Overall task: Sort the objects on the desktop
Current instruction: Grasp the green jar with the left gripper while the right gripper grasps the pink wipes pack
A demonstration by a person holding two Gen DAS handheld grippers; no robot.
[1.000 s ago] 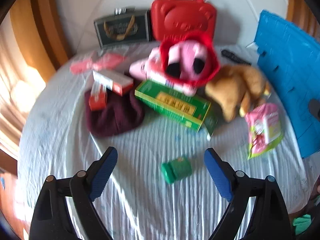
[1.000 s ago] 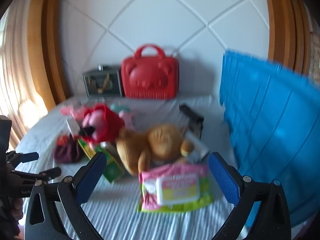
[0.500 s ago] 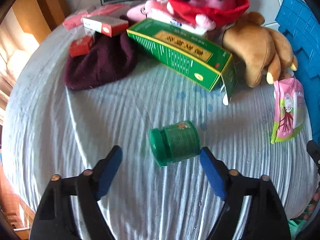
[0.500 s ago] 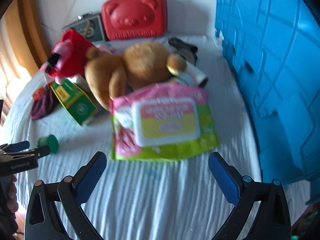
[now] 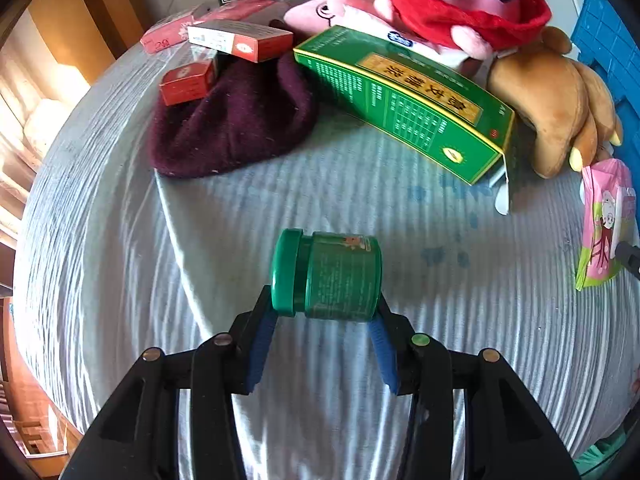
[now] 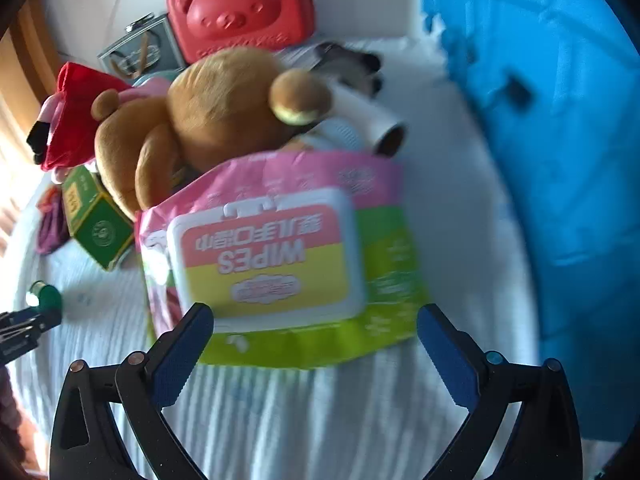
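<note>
"WIPES" upside down on wipes pack [image 6: 276, 252].

White ribbed bedsheet [image 5: 120, 240], green jar [image 5: 328, 276], maroon hat [image 5: 236, 128], wipes pack [image 6: 280, 256]

Bare cloth [image 5: 460, 320] at 3 and 9 o'clock of green jar [image 5: 332, 276]; green box [image 5: 404, 104], maroon hat [image 5: 236, 128] block 12.

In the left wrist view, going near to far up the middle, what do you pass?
Left gripper shut on the small green lidded jar → bare striped white cloth → long green cardboard box → pink plush in red hood.
</note>
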